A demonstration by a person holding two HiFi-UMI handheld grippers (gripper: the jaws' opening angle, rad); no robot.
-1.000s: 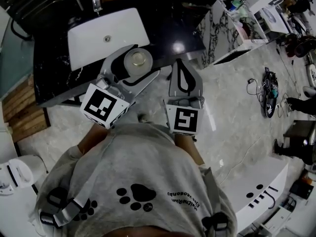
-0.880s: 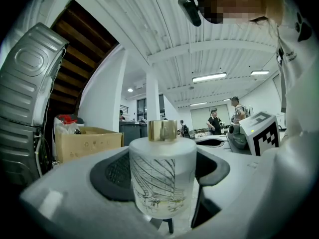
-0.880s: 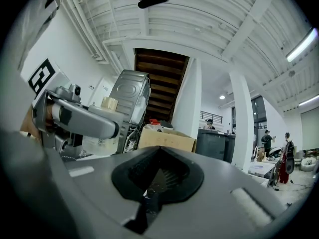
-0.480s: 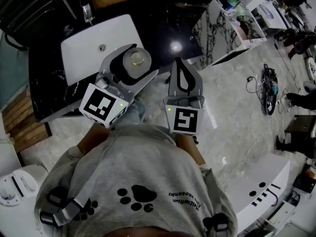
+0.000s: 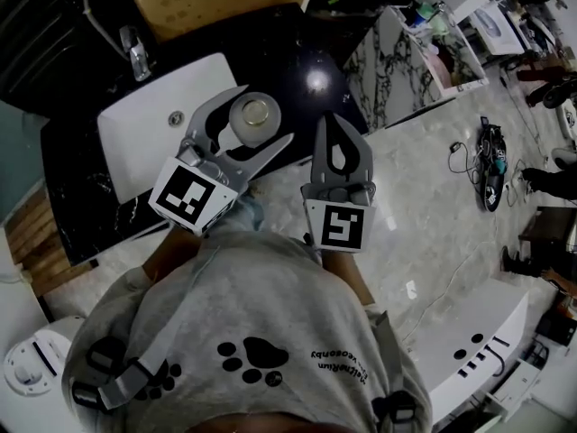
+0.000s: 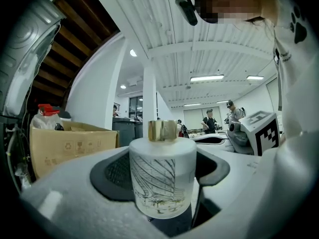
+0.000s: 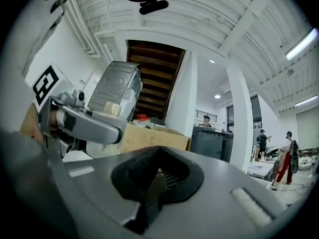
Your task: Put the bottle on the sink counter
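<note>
Frosted glass forms the squat, round bottle (image 6: 162,176), which has a line drawing printed on its side and a shiny gold cap (image 6: 163,130) on top. It stands upright between the two jaws of the left tool (image 5: 264,115), which are spread wide and clamped on its sides, with the dark ribbed pads against the glass. The bottle is carried in the air and rests on nothing.

From the head view it sits over the right rim of the white basin (image 5: 153,142), where the white meets the glossy black desk (image 5: 288,52). A chrome faucet (image 5: 135,57) stands at the far side of the basin. A cardboard box (image 5: 216,3) is on the desk behind it; the left gripper view shows the same box to the left of the bottle.

The right tool (image 5: 332,123) is just beside the left one, level, over the front edge of the desk. Its jaws are together with nothing between them, and the right gripper view shows the pads meeting in a narrow seam.

Each tool carries a marker cube (image 5: 192,194) at its rear, close to the person's grey sweatshirt (image 5: 243,323) printed with black paw marks. A pale marble floor (image 5: 424,215) lies to the right of the desk.
</note>
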